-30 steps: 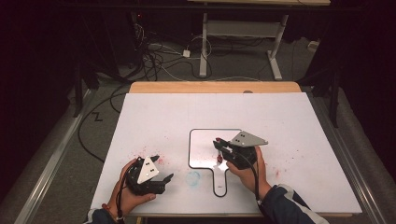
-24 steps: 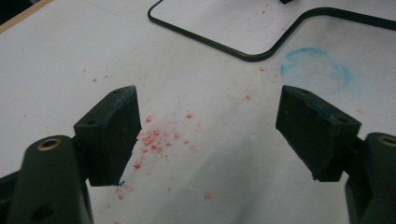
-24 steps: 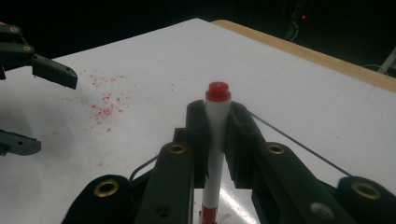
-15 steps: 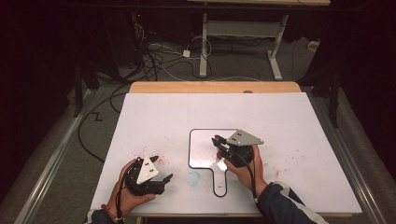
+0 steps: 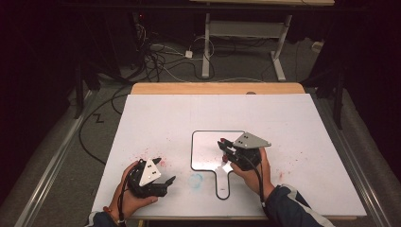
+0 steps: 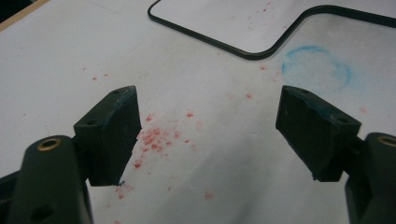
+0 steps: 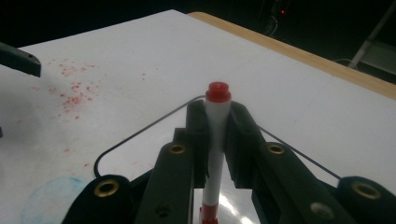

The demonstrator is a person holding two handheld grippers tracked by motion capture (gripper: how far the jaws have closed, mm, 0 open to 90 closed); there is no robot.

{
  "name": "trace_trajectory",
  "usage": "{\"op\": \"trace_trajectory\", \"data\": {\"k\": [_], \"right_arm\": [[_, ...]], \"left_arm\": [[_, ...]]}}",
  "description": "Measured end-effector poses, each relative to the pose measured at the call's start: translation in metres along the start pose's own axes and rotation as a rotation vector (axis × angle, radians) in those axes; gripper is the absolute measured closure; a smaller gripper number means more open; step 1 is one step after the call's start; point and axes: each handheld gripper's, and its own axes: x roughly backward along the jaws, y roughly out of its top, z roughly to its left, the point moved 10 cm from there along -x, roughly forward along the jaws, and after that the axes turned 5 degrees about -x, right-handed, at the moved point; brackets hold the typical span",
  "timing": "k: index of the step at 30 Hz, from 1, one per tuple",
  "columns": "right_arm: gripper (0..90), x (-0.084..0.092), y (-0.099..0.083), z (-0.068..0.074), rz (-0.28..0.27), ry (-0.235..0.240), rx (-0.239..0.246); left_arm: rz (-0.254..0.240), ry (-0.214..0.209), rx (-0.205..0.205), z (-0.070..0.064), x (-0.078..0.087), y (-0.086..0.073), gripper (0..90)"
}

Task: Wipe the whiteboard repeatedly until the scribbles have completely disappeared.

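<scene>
A white marker with a red cap stands between the pads of my right gripper, which is shut on it. In the high view this gripper hovers over the lower right part of a paddle-shaped whiteboard with a black rim, the marker's red end pointing left and away. My left gripper rests low at the table's front left, open with nothing between its jaws. Its own view shows the wide gap of the left gripper over the white tabletop, with the whiteboard's corner beyond.
Red specks dot the tabletop under the left gripper, and a blue ring-shaped smudge lies left of the board's handle. A wooden strip edges the far side of the table; cables and desk legs stand on the floor beyond.
The right gripper has shifted only slightly over the whiteboard, still holding the marker. The left gripper has stayed where it was.
</scene>
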Motion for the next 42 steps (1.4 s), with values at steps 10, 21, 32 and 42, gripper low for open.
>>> {"op": "trace_trajectory", "data": {"k": [10,21,32,42], "right_arm": [[81.4,-0.027,0.011,0.014,-0.036,0.03,0.026],[81.4,-0.024,0.009,0.016,-0.032,0.098,-0.03],[81.4,-0.025,0.009,-0.001,-0.042,0.018,0.011],[81.4,-0.036,0.012,0.036,-0.042,0.122,-0.023]], "left_arm": [[0.007,-0.011,0.009,-0.002,-0.001,-0.001,21.3],[0.001,-0.003,0.0,-0.001,0.001,-0.002,21.3],[0.005,-0.004,0.001,-0.001,0.0,-0.002,21.3],[0.006,-0.01,0.009,-0.002,0.001,-0.002,21.3]]}}
